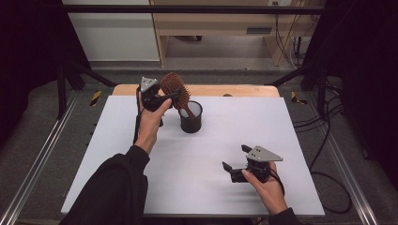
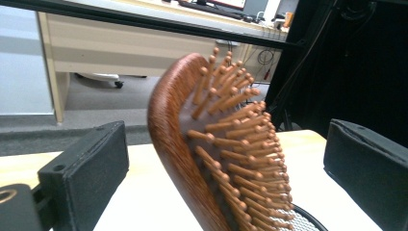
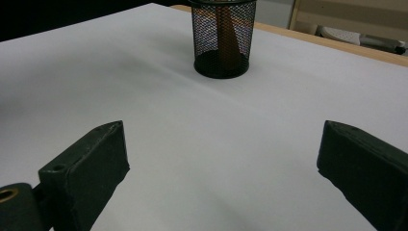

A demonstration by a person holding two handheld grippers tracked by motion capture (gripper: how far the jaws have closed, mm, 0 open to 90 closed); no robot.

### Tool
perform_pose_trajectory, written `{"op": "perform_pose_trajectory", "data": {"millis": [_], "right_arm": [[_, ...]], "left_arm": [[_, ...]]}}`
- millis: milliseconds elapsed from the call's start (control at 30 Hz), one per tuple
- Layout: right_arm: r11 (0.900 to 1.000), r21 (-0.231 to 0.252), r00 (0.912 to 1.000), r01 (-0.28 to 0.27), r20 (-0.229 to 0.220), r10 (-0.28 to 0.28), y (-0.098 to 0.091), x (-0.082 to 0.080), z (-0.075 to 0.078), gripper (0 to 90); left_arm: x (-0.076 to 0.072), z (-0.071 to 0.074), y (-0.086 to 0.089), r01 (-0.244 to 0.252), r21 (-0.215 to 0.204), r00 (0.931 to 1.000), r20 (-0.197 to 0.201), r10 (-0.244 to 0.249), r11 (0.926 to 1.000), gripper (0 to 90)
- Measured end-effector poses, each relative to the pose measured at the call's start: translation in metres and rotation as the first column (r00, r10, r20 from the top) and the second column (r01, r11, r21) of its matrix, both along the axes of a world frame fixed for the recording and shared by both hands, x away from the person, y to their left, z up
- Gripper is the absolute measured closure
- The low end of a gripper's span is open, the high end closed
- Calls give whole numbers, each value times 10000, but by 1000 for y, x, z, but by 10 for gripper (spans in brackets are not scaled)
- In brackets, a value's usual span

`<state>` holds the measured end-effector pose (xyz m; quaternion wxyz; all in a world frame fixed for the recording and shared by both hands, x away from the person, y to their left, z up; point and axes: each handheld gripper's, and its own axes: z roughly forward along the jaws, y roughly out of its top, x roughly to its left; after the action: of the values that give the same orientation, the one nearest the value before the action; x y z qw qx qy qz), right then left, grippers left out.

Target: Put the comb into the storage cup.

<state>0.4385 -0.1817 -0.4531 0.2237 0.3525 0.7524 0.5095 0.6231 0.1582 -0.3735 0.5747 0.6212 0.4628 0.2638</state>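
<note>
Work: we read this as putting the brush [image 1: 175, 89] into the cup [image 1: 191, 117]
Done: the brush stands handle-down in the black mesh cup; its head leans up and to the left over the rim; through the mesh, in the right gripper view, we see the handle reach down toward the bottom of the cup [image 3: 222, 38]
Left: as we judge it, only the drawing away of the left tongs [image 1: 172, 97] from the brush head; whether the brush will stay leaning so without them we cannot be sure
Brush: wooden, with peg bristles; in the left gripper view its head [image 2: 211, 159] rises between the two pads, tilted, the bristles facing the right-hand pad
Cup: toward the far middle of the white table [image 1: 117, 154]; well apart from the right hand
Left tongs: wide; the pads stand off both sides of the brush head with a clear gap on each, so nothing is gripped; the head merely sits between them
Left hand: the left hand [image 1: 151, 117] is stretched forward to the far left part of the table, raised above it, tongs pointing rightward at the brush head just above the cup
Right tongs: the right tongs [image 1: 234, 159] are wide and hold nothing; bare table lies between the pads in the right gripper view
Right hand: the right hand [image 1: 263, 180] is low, near the front right of the table; tongs aimed leftward and away toward the cup
</note>
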Motion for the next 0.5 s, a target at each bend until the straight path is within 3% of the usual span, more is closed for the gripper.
{"op": "perform_pose_trajectory", "data": {"millis": [333,433,500], "right_arm": [[10000,-25,10000,-8,-39,7,0,0,-1,38],[10000,-29,10000,-27,-47,27,0,0,-1,38],[10000,-42,10000,-35,-44,35,0,0,-1,38]], "left_arm": [[-11,2,-1,-24,-159,9999,169,27,9999,23],[-16,2,2,-357,54,9988,335,355,9993,26],[-18,1,4,-294,19,9992,262,293,9996,25]]}}
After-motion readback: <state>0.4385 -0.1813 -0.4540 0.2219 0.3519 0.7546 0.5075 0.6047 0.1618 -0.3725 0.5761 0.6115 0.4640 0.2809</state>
